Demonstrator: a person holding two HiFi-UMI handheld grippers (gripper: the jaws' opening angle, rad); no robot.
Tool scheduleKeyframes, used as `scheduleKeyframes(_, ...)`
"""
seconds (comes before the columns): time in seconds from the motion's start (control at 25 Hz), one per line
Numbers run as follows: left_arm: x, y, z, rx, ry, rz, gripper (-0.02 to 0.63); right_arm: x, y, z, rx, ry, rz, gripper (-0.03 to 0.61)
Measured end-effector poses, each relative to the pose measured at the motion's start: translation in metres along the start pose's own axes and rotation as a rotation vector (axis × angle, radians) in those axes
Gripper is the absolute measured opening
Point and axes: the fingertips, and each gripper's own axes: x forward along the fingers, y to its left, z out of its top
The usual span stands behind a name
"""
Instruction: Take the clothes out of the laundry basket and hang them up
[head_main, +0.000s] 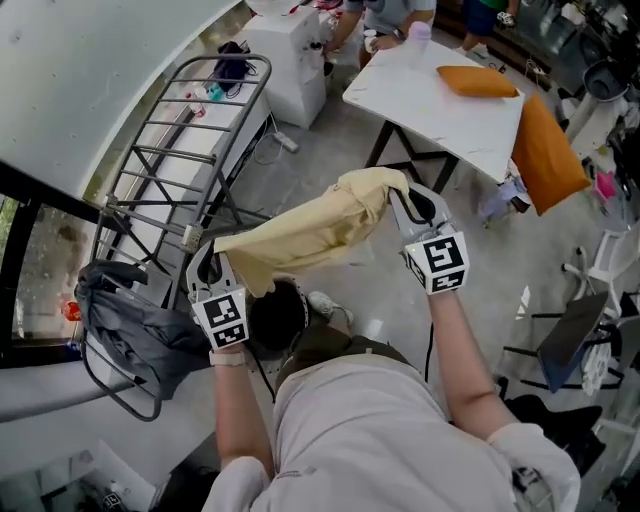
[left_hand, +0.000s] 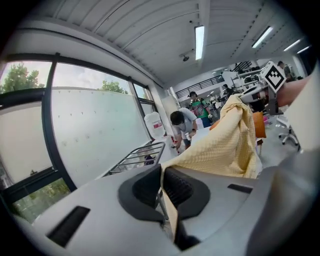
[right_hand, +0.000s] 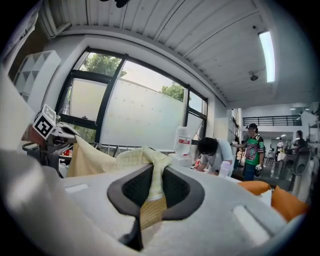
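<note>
Grey floor (head_main: 320, 150) of a busy workshop lies below me, with a metal drying rack (head_main: 165, 160) at the left and a white table (head_main: 430, 100) further away. I hold a yellow cloth (head_main: 300, 235) in the air above the floor, spread between both grippers. My left gripper (left_hand: 162, 187) is clamped on one edge of it, and my right gripper (right_hand: 151, 192) pinches the other end. A grey garment (head_main: 130, 320) hangs over the near end of the rack.

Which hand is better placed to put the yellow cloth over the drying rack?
Probably the left. The left gripper, shut on one end of the yellow cloth, is next to the drying rack; the right gripper grips the other end, farther away.
</note>
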Motion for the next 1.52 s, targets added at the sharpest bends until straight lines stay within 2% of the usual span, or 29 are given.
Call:
scheduleKeyframes(0.28,0.018,0.087,-0.013,-0.062,0.046,0.201,0.005,0.144,0.037,0.042,-0.070,-0.045,0.201,0.043)
scheduleKeyframes(0.44,0.034,0.132,-0.017,-0.065,0.064,0.288,0.005,0.221,0.059,0.068,-0.126,-0.084,0.287,0.043)
scheduleKeyframes(0.72,0.037,0.208,-0.020,-0.080,0.099,0.465,0.005,0.319,0.122,0.117,-0.179,-0.154,0.446,0.043)
scheduleKeyframes(0.96,0.060,0.263,-0.020,-0.064,0.159,0.579,0.005,0.402,0.156,0.140,-0.172,-0.201,0.550,0.043)
scheduleKeyframes(1.16,0.085,0.316,-0.022,-0.059,0.232,0.682,0.005,0.489,0.193,0.154,-0.155,-0.201,0.659,0.043)
scheduleKeyframes(1.52,0.139,0.403,-0.019,-0.050,0.359,0.824,0.005,0.615,0.250,0.192,-0.271,-0.219,0.805,0.043)
